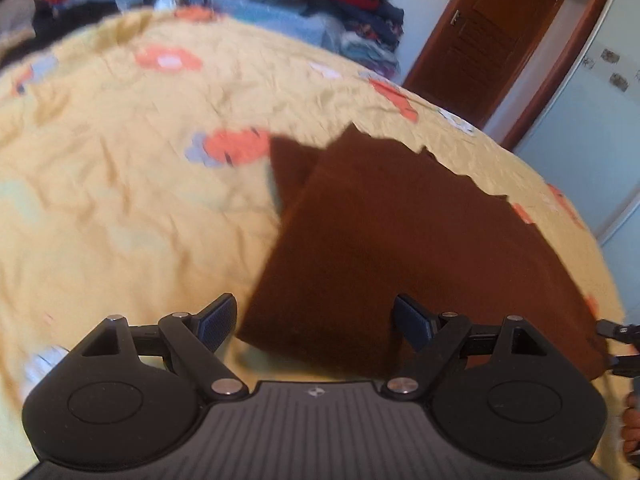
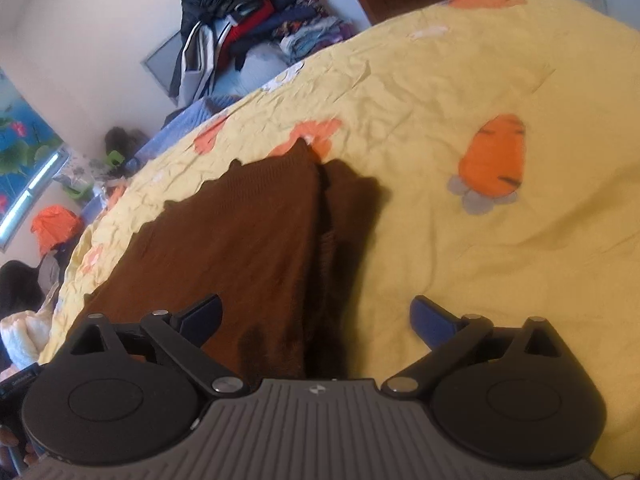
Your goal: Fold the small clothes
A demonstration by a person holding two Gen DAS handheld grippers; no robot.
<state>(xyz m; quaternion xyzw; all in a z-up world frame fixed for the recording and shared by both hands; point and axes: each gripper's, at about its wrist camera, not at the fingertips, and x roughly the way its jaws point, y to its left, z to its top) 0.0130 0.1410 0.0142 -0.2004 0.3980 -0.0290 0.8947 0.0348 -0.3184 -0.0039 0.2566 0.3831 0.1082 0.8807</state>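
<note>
Both grippers released — left gripper (image 1: 314,322), right gripper (image 2: 316,320) — over brown garment (image 1: 400,240) (yellow bedspread (image 1: 120,200) beneath); clothes pile (image 2: 256,28) behind.

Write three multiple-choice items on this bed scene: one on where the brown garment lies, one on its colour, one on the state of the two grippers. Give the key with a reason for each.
1. Where does the garment lie?
A. On the yellow bedspread
B. On the clothes pile by the wall
C. Hanging on the door

2. What colour is the garment?
A. Blue
B. Brown
C. White

3. What state are the left gripper and right gripper in?
A. Both shut on the garment
B. One open, one shut
C. Both open, gripping nothing

Key:
1 A, the garment is spread flat on the carrot-print bedspread in both views.
2 B, it is dark brown all over.
3 C, each gripper's fingers stand wide apart with nothing pinched between them.
</note>
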